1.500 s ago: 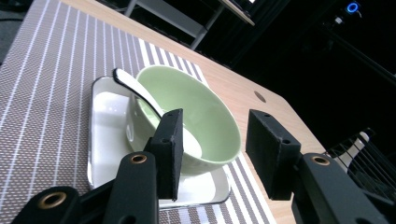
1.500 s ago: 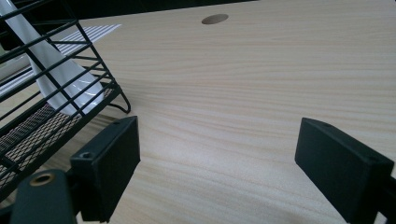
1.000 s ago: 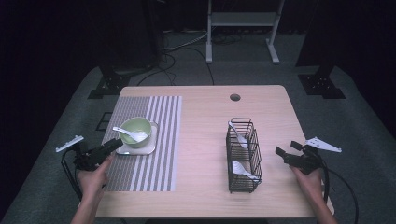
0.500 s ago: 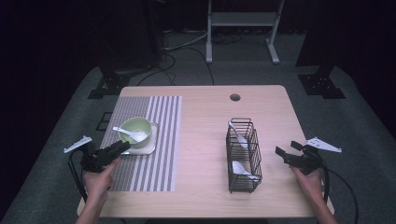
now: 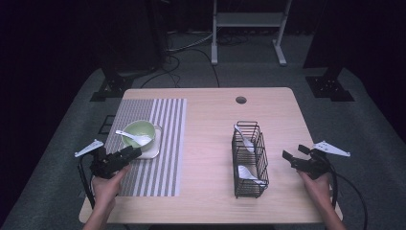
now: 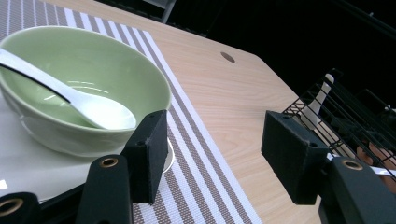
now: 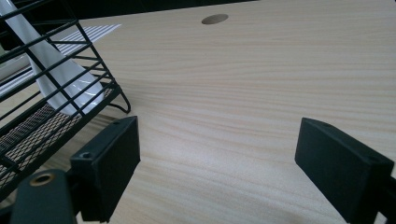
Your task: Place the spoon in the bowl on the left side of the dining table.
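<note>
Here the left gripper (image 5: 135, 152), jaws just opening and apparently empty, sits just beside the bowl (image 5: 139, 133).

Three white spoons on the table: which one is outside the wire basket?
The spoon lying in the green bowl on the striped mat. The other two stand in the black wire basket.

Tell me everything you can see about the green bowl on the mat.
The bowl is pale green, round and glossy, like glazed ceramic, with a smooth rim and no pattern. It stands upright on a square white plate, which lies on the striped mat at the left of the table. A white spoon lies in it, scoop in the hollow, handle resting over the rim. Apart from the spoon it looks empty. The left gripper is just in front of it, jaws open, not touching it.
</note>
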`<action>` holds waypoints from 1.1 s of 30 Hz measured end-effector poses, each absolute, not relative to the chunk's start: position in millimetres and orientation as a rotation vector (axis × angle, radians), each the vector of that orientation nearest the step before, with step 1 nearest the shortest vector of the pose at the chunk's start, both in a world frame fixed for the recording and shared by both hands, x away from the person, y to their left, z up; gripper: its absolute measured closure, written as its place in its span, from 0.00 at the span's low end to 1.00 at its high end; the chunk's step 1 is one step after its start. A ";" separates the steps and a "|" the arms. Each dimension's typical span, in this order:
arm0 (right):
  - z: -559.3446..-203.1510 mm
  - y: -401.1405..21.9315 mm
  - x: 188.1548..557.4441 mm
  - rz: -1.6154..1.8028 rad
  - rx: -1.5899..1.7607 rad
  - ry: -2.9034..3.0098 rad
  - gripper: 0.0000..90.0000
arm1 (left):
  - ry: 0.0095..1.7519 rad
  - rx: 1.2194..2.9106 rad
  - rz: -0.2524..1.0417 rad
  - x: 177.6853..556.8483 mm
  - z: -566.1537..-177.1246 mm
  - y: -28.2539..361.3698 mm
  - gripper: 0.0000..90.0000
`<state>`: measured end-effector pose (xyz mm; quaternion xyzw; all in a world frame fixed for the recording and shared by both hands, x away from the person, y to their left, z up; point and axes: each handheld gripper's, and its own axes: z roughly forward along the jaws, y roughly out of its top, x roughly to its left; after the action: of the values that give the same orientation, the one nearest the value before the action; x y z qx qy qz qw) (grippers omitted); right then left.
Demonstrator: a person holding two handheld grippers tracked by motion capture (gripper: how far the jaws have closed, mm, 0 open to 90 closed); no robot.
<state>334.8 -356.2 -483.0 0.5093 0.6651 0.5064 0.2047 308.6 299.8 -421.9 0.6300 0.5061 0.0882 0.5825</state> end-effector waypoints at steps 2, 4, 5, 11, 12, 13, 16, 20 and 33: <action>-483.1 -356.1 334.8 1.411 1.417 1.855 0.14 | 1.177 1.479 0.204 308.3 -421.5 297.6 0.44; -483.1 -356.2 334.8 1.411 1.417 1.855 0.14 | 1.171 1.484 0.205 308.2 -421.3 295.6 0.43; -483.0 -356.1 334.7 1.412 1.419 1.855 0.14 | 1.169 1.487 0.204 308.2 -421.2 294.6 0.43; -483.0 -356.2 334.6 1.413 1.420 1.854 0.14 | 1.162 1.501 0.202 308.0 -421.9 288.5 0.40; -483.0 -356.2 334.6 1.413 1.421 1.854 0.14 | 1.163 1.501 0.202 308.1 -422.1 287.6 0.39; -483.0 -356.1 334.6 1.413 1.421 1.854 0.14 | 1.163 1.502 0.198 308.0 -422.2 286.2 0.39; -483.0 -356.1 334.5 1.411 1.420 1.854 0.14 | 1.156 1.513 0.194 307.7 -422.5 283.4 0.37; -482.9 -356.0 334.4 1.411 1.420 1.854 0.14 | 1.154 1.519 0.187 307.6 -423.0 280.2 0.35; -482.9 -356.1 334.5 1.411 1.419 1.855 0.14 | 1.134 1.538 0.169 306.4 -423.6 269.3 0.29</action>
<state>334.5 -356.1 -482.9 0.5091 0.6653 0.5061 0.2050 306.4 269.3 -423.6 0.6564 0.4841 0.0720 0.5741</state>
